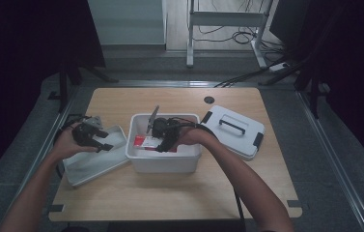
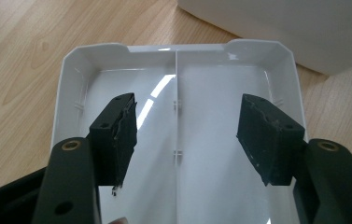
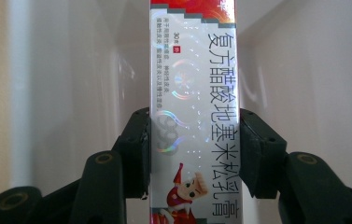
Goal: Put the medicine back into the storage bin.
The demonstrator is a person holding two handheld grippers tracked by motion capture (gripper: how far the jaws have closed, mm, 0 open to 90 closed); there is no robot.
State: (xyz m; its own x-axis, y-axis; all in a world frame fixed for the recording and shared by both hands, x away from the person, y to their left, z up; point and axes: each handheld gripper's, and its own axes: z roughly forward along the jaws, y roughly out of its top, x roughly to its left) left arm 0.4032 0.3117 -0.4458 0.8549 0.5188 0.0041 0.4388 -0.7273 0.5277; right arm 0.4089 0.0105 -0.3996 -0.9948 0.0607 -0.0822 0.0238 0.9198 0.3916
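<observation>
Shiny cardboard box — long, flat-sided — pinched by right tongs, maybe inside the white plastic bin; left tongs wide over smooth tray.

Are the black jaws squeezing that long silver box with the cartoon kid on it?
Touching. The right gripper view shows the right gripper with both black pads pressed flat against the long silver carton.

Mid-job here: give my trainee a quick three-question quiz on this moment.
1. True or false: the right gripper is clamped on the silver carton.
2. Over what do the left gripper's open jaws hang? A) divided white tray B) handled lid C) bare table
3. Fill in: the right gripper is over the white ____.

Key: 1 true; 2 A; 3 bin.
</observation>
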